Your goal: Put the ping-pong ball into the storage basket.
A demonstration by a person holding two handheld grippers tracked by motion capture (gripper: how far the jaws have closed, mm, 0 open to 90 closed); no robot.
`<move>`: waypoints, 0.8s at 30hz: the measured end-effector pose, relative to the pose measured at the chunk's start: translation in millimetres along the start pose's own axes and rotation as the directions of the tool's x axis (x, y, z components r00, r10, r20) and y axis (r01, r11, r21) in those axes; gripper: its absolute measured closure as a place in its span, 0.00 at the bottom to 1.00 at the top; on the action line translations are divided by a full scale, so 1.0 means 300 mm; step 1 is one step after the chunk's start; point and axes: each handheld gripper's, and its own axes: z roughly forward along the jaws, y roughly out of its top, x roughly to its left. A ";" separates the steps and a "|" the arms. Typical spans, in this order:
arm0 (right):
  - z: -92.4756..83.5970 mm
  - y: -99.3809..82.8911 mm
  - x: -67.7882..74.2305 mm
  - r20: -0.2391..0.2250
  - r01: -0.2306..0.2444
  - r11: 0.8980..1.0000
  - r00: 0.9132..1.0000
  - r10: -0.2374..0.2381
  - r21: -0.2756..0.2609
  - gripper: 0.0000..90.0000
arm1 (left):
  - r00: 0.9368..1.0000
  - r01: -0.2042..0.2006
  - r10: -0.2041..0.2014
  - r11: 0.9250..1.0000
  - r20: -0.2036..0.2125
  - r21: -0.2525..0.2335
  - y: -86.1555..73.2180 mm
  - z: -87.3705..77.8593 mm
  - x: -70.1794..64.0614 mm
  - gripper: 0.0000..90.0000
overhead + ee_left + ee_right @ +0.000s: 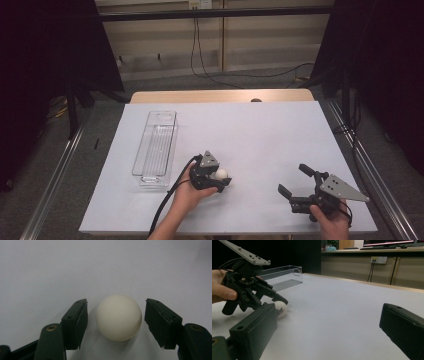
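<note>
1 white ball [119, 317] btwn spread jaws of L gripper [221, 178], no contact | 1 clear bin [155, 146] @ 10 o'clock of ball | R gripper [295, 181] jaws wide, holding nothing, @ 3 o'clock

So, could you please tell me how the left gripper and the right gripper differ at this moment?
The left gripper has a white ball between its fingers, with gaps visible on both sides; the right gripper has nothing between its fingers. The left gripper sits near the clear plastic bin; the right gripper sits toward the table's right side, apart from it. Both are open and hand-held.
</note>
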 end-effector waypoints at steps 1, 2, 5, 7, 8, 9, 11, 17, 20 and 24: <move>0.000 0.000 0.000 0.001 -0.001 1.000 1.000 0.001 0.001 0.01 | 1.000 0.010 -0.010 1.000 0.001 -0.015 -0.001 0.003 -0.001 0.40; 0.000 0.000 0.000 0.001 -0.001 1.000 1.000 0.001 0.001 0.01 | 1.000 0.006 -0.006 1.000 0.000 -0.003 0.000 0.000 0.000 0.40; -0.001 0.000 -0.001 -0.005 0.006 1.000 1.000 -0.006 0.003 0.01 | 1.000 0.002 -0.002 1.000 -0.001 -0.003 -0.001 0.002 0.000 0.41; 0.000 0.000 0.000 0.001 -0.003 1.000 1.000 0.003 0.000 0.01 | 1.000 0.001 -0.001 1.000 -0.006 -0.001 -0.001 0.003 0.001 0.42; 0.000 0.000 0.001 0.001 -0.004 1.000 1.000 0.004 0.000 0.01 | 1.000 0.009 -0.009 1.000 -0.002 -0.014 -0.001 0.006 0.001 0.43; 0.000 0.000 0.001 -0.001 -0.002 1.000 1.000 0.002 -0.002 0.01 | 1.000 0.009 -0.009 1.000 0.009 -0.005 -0.002 0.006 0.001 0.43; -0.002 0.000 -0.001 -0.008 0.008 1.000 1.000 -0.008 0.002 0.01 | 1.000 0.003 -0.003 1.000 -0.002 0.009 -0.001 0.005 0.000 0.44; -0.002 0.000 -0.002 -0.011 0.011 1.000 1.000 -0.011 0.005 0.01 | 1.000 0.000 0.000 1.000 0.000 0.015 0.000 0.007 -0.001 0.47; -0.001 0.000 -0.002 -0.007 0.008 1.000 1.000 -0.008 0.002 0.01 | 1.000 0.002 -0.003 1.000 0.003 0.015 -0.001 0.008 -0.001 0.49; -0.003 0.000 -0.002 -0.011 0.011 1.000 1.000 -0.011 0.006 0.01 | 1.000 0.008 -0.008 1.000 0.003 0.001 -0.004 0.014 -0.003 0.51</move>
